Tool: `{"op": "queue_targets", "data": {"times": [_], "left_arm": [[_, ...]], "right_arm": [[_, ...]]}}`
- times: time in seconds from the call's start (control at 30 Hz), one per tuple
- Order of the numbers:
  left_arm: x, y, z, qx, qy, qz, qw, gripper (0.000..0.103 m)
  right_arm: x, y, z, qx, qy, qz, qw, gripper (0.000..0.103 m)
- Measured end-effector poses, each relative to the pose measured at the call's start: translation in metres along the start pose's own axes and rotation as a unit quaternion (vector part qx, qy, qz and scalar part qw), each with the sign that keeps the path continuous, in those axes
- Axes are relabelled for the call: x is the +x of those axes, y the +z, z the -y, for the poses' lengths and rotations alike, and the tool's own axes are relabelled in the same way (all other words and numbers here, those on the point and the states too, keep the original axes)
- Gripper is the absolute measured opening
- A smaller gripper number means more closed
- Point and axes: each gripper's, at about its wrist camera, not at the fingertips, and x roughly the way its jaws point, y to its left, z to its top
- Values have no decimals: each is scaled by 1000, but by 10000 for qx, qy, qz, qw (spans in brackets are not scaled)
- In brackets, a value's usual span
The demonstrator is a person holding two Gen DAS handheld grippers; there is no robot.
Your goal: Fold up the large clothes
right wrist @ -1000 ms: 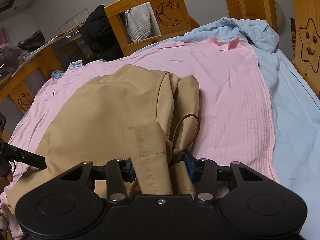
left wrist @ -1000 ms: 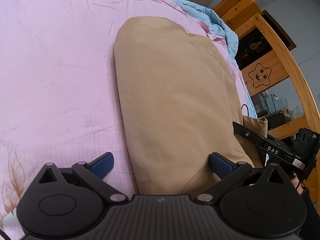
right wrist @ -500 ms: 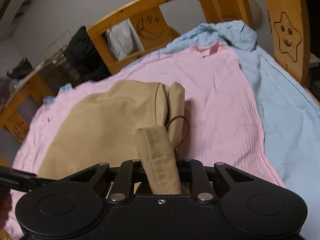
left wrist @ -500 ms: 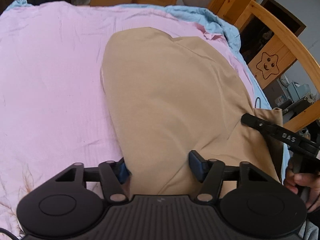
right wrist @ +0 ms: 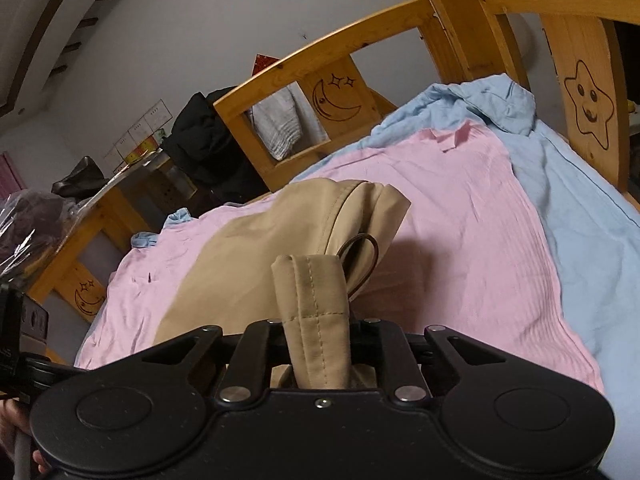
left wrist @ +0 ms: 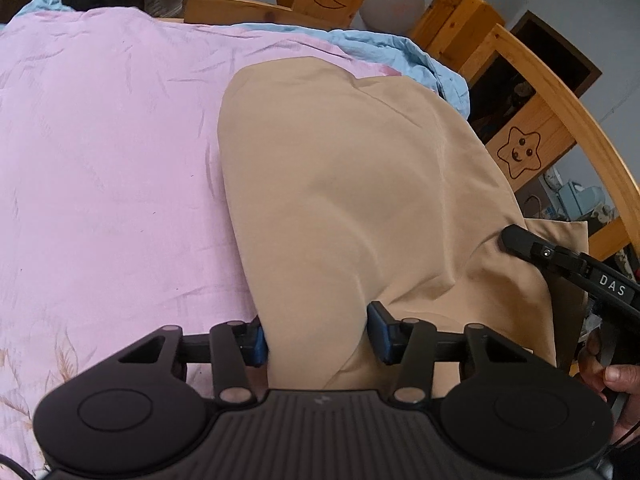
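The left gripper is seen at the bottom middle of its view. Its jaws have just been closing, and a fold of the tan garment is pinched between the blue pads. The right gripper is at the bottom middle of its own view. Its jaws have also just been closing, and they are pressed tight on a thick stitched edge of the same garment. That edge is stood up between the jaws.

The rest of the tan garment is spread over the pink sheet, from the jaws up to the middle of each frame. Its left edge is seen as a clean curved line on the pink sheet. A dark cord loop is seen just behind the stitched edge.

A wide bare part of the pink sheet is left open on the left of the left view. A blue sheet is laid along the right of the right view. The bed is closed in by a wooden frame at the top and right.
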Motion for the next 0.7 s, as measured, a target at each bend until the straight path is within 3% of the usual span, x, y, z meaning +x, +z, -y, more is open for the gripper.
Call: {"op": "queue_targets", "data": {"times": [0.43, 0.7], "left_arm": [[-40, 31, -21, -95, 158, 345, 9992, 52], [-74, 73, -63, -39, 617, 785, 9950, 52]], "right_arm": [[11, 33, -42, -104, 445, 171, 9988, 15], [61, 65, -94, -259, 810, 348, 9958, 15]]}}
